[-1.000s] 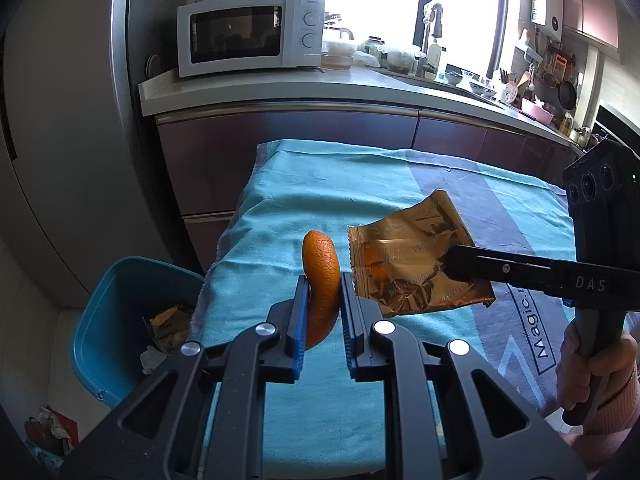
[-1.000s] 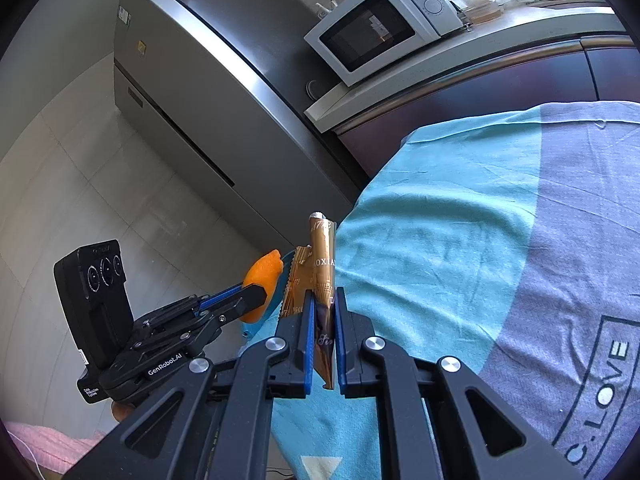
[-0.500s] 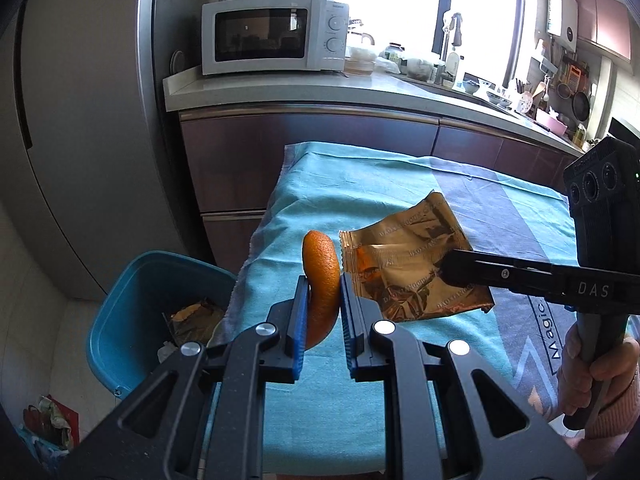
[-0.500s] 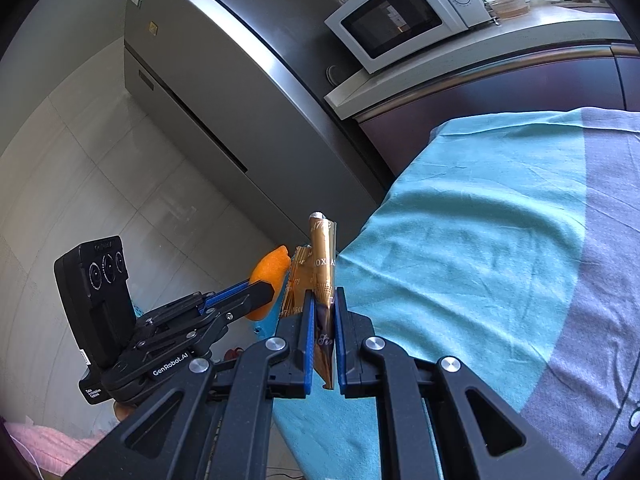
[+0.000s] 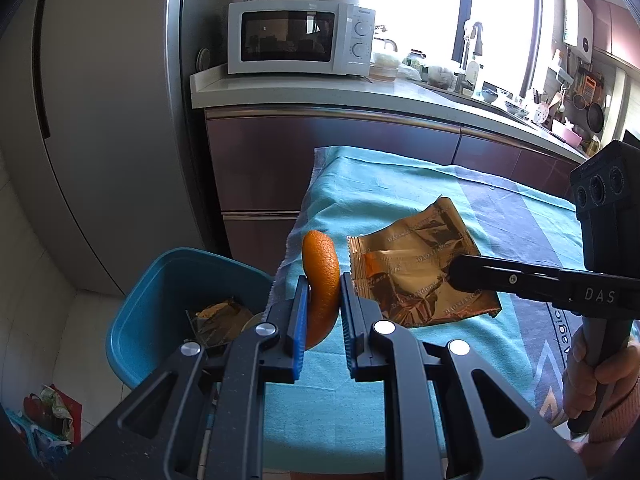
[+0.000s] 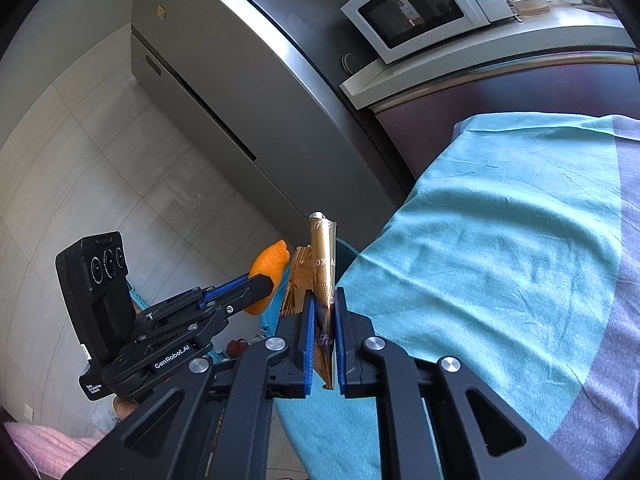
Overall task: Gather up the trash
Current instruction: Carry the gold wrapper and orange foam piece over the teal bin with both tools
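Observation:
My left gripper (image 5: 323, 280) is shut on a piece of orange peel (image 5: 320, 276) and holds it above the left edge of the table, beside the blue trash bin (image 5: 160, 288). My right gripper (image 6: 322, 292) is shut on a crumpled gold foil wrapper (image 6: 322, 256) and holds it in the air over the table edge. In the left wrist view the wrapper (image 5: 416, 268) hangs just right of the peel. In the right wrist view the left gripper (image 6: 260, 280) with the peel (image 6: 268, 268) is to the left.
The bin holds a gold wrapper and other scraps (image 5: 216, 316). The table has a teal and grey cloth (image 5: 400, 184). Behind stand a fridge (image 5: 100, 120), a counter with a white microwave (image 5: 300, 38) and a sink area. Coloured bags (image 5: 44, 420) lie on the floor.
Both grippers have moved left toward the bin, still holding the peel and the wrapper. The bin now shows larger and closer under the left gripper.

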Demonstrator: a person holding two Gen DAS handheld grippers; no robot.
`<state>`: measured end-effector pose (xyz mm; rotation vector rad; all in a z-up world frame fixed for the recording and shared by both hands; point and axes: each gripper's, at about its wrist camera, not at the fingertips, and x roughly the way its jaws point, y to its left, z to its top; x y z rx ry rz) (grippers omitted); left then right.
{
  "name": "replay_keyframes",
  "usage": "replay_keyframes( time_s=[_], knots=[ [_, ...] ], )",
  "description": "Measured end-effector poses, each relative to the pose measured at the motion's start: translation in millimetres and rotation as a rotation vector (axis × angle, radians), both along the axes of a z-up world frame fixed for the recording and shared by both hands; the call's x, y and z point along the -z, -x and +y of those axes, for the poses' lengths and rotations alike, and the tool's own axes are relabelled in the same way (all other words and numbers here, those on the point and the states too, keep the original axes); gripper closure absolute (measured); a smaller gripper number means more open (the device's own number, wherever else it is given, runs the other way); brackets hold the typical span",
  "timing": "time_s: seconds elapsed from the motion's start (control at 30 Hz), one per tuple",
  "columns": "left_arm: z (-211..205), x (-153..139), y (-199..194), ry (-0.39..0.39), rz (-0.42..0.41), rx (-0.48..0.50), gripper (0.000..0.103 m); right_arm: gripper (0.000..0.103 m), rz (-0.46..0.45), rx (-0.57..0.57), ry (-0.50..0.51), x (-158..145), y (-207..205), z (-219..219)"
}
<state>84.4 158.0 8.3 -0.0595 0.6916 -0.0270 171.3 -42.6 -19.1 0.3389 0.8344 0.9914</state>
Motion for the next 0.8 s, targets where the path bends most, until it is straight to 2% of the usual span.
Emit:
replay_keyframes(
  time_s=[0.8],
  knots=[
    [40.2, 0.7, -1.7, 0.006, -0.004, -0.103, 0.087, 0.095, -0.022, -0.056, 0.029, -12.0, -4.0, 33.8]
  ],
)
